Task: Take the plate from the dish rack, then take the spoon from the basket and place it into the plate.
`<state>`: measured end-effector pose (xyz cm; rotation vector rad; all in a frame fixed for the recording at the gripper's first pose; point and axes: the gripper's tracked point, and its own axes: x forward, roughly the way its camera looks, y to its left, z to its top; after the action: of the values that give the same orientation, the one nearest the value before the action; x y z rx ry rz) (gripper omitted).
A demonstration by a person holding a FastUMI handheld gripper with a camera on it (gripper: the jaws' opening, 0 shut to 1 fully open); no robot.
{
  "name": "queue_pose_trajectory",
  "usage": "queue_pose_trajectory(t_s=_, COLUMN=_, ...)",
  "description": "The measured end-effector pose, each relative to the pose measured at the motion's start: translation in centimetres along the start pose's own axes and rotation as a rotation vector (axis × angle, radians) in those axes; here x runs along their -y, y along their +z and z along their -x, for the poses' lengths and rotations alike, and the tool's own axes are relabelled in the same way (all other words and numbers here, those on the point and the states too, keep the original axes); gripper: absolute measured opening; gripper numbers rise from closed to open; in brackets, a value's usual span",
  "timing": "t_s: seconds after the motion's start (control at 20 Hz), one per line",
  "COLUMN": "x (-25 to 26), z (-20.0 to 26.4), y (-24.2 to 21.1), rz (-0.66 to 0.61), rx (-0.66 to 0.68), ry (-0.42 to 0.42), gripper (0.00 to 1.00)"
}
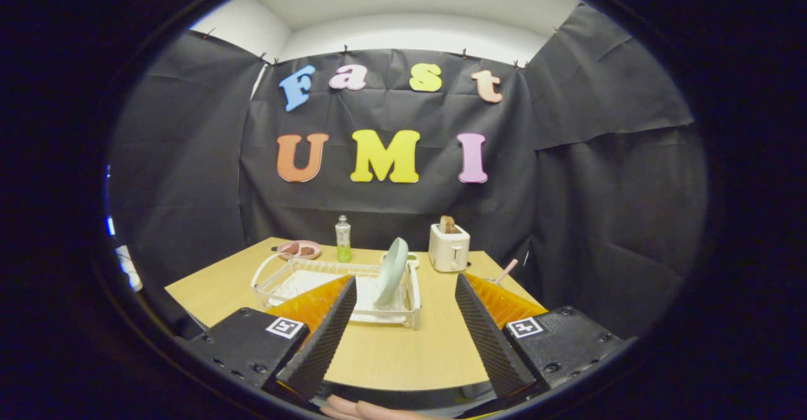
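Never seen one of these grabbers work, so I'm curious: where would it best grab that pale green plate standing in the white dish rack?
Probably by the upper rim. The pale green plate stands on edge in the white wire dish rack, its top free above the wires. The open gripper could come from above, one finger on each face, then lift upward.

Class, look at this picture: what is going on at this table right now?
A hand-held gripper hovers open over the wooden table, holding nothing. Just beyond its fingertips, a pale green plate stands on edge in the white dish rack. Behind are a soap bottle, a toaster and a pink dish. Nothing is picked up yet.
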<state>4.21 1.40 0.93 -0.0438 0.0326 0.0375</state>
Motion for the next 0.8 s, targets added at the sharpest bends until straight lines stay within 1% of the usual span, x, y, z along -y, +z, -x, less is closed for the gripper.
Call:
queue_pose_trajectory(t_s=0.1, x=-0.3, z=-2.8, y=0.7, rz=0.026, rx=-0.016, ry=-0.014, gripper=1.00)
queue_pose_trajectory(t_s=0.2, x=-0.8, z=-6.5, y=1.4, rz=0.060, rx=-0.050, ry=-0.028, gripper=1.00)
queue_pose_trajectory(t_s=0.25, x=-1.2, z=-8.5, y=1.7, rz=0.075, rx=-0.072, ry=-0.026, gripper=1.00)
queue_pose_trajectory(t_s=0.3, x=-1.9, z=-10.5, y=2.2, rz=0.085, rx=-0.091, ry=-0.005, gripper=1.00)
queue_pose_trajectory(t_s=0.45, x=-2.5, z=-16.7, y=3.5, rz=0.095, rx=-0.170, ry=-0.006, gripper=1.00)
queue_pose_trajectory(t_s=0.55, x=-3.0, z=-20.5, y=4.1, rz=0.093, rx=-0.246, ry=-0.001, gripper=1.00)
queue_pose_trajectory(t_s=0.65, x=-4.2, z=-23.7, y=4.7, rz=0.096, rx=-0.322, ry=0.034, gripper=1.00)
queue_pose_trajectory(t_s=0.7, x=-4.5, z=-25.2, y=4.7, rz=0.099, rx=-0.372, ry=0.036, gripper=1.00)
queue_pose_trajectory(t_s=0.8, x=-6.0, z=-27.8, y=3.7, rz=0.125, rx=-0.506, ry=0.078, gripper=1.00)
